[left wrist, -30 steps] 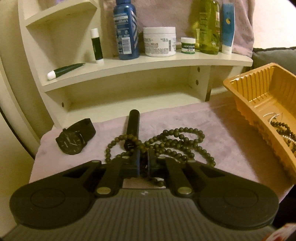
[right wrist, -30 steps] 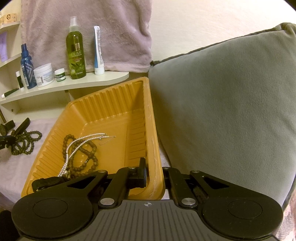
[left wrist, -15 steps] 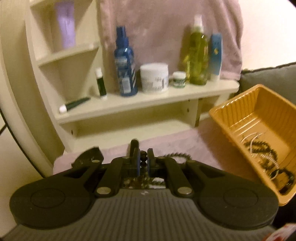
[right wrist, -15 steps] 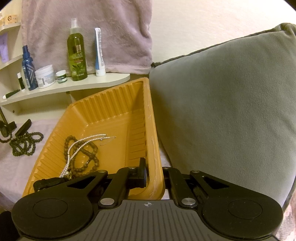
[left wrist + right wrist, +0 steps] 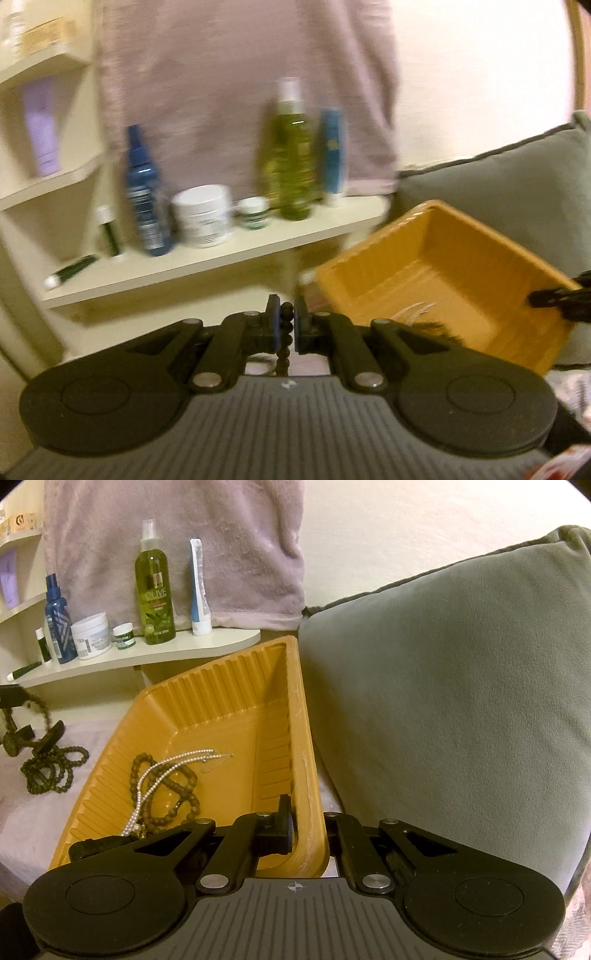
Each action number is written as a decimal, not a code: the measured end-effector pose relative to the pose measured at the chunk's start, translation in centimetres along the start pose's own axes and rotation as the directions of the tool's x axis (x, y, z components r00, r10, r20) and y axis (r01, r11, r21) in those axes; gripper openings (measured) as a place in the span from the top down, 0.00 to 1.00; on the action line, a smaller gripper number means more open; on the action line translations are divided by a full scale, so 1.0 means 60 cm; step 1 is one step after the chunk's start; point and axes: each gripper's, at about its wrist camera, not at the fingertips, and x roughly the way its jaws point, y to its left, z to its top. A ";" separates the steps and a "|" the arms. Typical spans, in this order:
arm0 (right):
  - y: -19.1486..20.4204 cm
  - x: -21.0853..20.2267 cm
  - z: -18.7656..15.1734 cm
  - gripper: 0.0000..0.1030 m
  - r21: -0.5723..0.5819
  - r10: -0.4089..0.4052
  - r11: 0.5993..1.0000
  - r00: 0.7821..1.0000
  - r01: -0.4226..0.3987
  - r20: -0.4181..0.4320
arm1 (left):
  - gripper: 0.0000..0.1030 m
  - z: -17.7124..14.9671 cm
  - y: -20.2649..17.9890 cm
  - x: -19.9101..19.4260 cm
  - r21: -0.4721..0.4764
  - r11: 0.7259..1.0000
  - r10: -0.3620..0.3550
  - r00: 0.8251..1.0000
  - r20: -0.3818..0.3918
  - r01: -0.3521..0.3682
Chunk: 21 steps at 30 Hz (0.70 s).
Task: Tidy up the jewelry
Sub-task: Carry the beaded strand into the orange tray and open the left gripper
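- A grey cushion (image 5: 443, 701) is seen touching the right wall of the orange tray (image 5: 236, 686), which serves as the landmark.
- A mauve towel (image 5: 177, 546) is hung on the wall behind the tray, above a cream shelf (image 5: 155, 655) where bottles and jars are lined up.
- The orange tray is tilted on a mauve cloth (image 5: 22, 812); a brown bead strand (image 5: 166, 794) and a silver chain (image 5: 162, 771) are found lying inside it.
- The right gripper (image 5: 306, 830) is pressed together on the tray's near right rim, with one finger inside the wall and the other outside.
- The left gripper (image 5: 287, 325) is held to the left of the tray, above the cloth, and its jaws are pinched on a dark bead necklace (image 5: 48, 768).
- The necklace is partly lifted: a strand is drawn up into the jaws, while its loops are left resting on the cloth, left of the tray.
- A black watch (image 5: 92, 845) is glimpsed in the tray's near corner.
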 end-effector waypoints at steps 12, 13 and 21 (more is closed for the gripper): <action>-0.003 -0.004 0.000 0.96 0.006 0.007 1.000 1.000 -0.007 0.002 | 0.94 0.019 -0.120 0.035 0.045 0.979 -0.199 0.980 -0.020 0.200; -0.004 -0.004 0.000 0.96 0.008 0.008 1.000 1.000 -0.008 0.002 | 0.94 0.020 -0.128 0.039 0.051 0.977 -0.208 0.978 -0.026 0.209; -0.003 -0.003 0.000 0.96 0.011 0.008 1.000 1.000 -0.008 0.000 | 0.85 0.009 -0.160 0.052 0.078 0.965 -0.244 0.968 -0.062 0.249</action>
